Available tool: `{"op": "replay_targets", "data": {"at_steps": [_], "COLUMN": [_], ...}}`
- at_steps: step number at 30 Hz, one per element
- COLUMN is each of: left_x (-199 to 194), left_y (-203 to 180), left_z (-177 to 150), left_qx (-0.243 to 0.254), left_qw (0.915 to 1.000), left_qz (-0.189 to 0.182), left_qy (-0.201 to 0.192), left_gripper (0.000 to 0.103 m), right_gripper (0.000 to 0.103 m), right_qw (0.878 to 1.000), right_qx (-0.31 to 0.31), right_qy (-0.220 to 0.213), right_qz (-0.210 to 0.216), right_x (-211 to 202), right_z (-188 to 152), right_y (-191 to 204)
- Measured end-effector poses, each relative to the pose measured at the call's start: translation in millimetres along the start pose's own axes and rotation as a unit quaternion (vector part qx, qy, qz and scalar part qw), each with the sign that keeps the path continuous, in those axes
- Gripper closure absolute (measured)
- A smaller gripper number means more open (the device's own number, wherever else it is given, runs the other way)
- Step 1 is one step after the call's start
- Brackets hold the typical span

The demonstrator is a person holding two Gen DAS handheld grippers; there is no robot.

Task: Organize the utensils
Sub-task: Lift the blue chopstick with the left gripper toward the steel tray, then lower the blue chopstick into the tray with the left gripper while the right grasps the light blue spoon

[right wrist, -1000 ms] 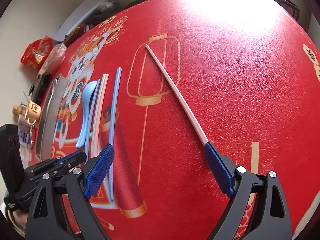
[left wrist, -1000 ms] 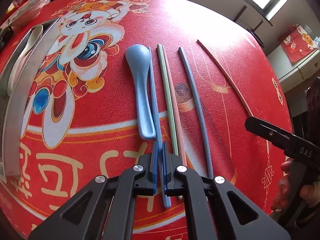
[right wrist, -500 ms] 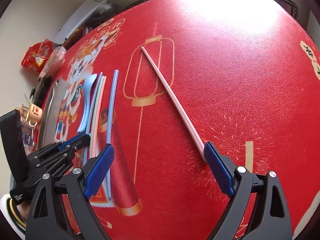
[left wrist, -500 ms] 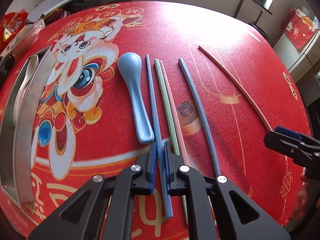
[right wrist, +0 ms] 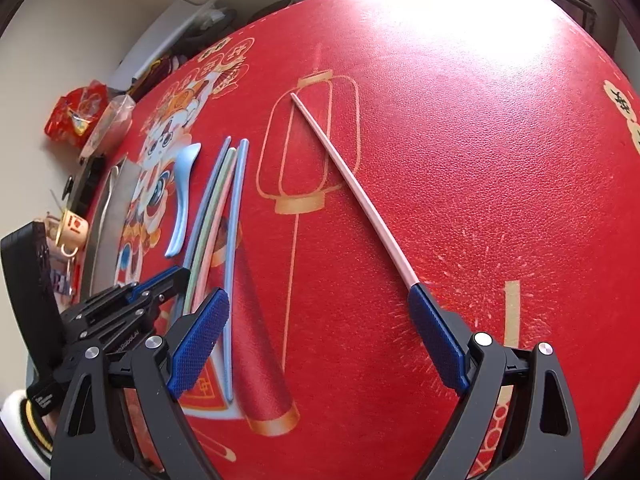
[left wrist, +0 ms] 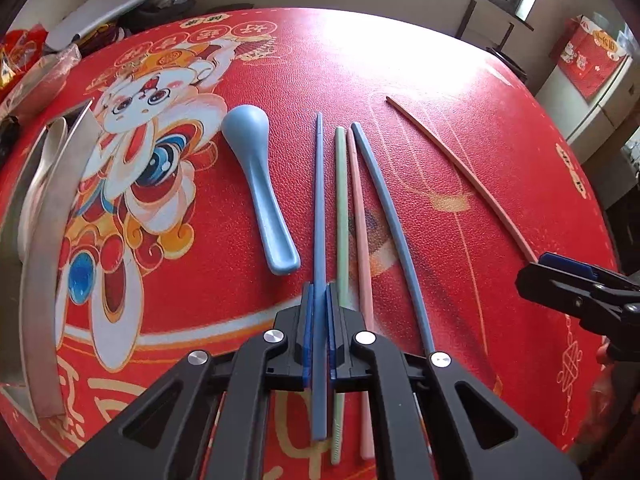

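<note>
A blue chopstick (left wrist: 319, 216) is clamped between the blue pads of the left gripper (left wrist: 319, 312), whose jaws are closed tight on it. The stick runs straight ahead from the pads, its far tip pointing away and its near end sticking out behind them, toward the camera. It appears lifted slightly above the red tablecloth (left wrist: 460, 80), though how far is hard to tell.

Just to the right of the held stick lie three more chopsticks on the cloth, side by side and nearly parallel: a green chopstick (left wrist: 341, 208), a pink chopstick (left wrist: 359, 216) touching it, and a second blue chopstick (left wrist: 394, 232) angled slightly outward. Just left of the claw's tips lies a blue spoon (left wrist: 260, 184), bowl end away, handle end near the pads.

Farther left, at the table edge, sits a metal tray (left wrist: 52, 248) with a pale spoon in it. A cartoon figure in bright colours is printed on the cloth between the tray and the spoon.

Well to the right, a second pink chopstick (right wrist: 352, 184) lies alone at a diagonal across a printed gold lantern. The right gripper (right wrist: 320, 340) hovers at its near end with jaws spread wide, gripping nothing; the stick's near end meets the tip of its right-hand pad (right wrist: 436, 344). Whether pad and stick truly touch cannot be told.

Beyond the table's far left edge lie a red packet and assorted clutter.
</note>
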State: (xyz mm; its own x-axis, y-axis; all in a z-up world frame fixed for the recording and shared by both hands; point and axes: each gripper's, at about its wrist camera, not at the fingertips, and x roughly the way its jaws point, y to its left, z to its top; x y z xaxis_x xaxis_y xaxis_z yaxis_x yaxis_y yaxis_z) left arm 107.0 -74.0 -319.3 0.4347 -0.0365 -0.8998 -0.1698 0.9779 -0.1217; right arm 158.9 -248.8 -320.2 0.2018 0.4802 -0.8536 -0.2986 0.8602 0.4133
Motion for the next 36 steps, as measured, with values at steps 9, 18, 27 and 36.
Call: {"op": "replay_targets", "data": {"at_steps": [9,18,27,36], "left_x": [-44,-96,-128,-135], "left_y": [26,62,120,171], "left_z": [-11,-7,-10,-17], "left_qx": [-0.034,-0.045,-0.074,-0.095], "left_qw": [0.9980,0.9951,0.9908,0.9885], "left_qz": [-0.040,-0.019,-0.010,-0.012], "left_qy": [-0.036,-0.086,-0.113,-0.117], "left_gripper": [0.097,0.097,0.097,0.097], "right_gripper": [0.015,0.016,0.027,0.043], "right_qw": [1.000,0.999,0.996,0.995], "right_qx": [0.017,-0.007,-0.069,-0.101], "right_qy": [0.002,0.001,-0.016,-0.004], "right_qz": [0.009,0.038,0.052,0.017], "right_x": [11,26,52,101], "right_z": [3,10,39,63], "right_y": [14,60,116,159]}}
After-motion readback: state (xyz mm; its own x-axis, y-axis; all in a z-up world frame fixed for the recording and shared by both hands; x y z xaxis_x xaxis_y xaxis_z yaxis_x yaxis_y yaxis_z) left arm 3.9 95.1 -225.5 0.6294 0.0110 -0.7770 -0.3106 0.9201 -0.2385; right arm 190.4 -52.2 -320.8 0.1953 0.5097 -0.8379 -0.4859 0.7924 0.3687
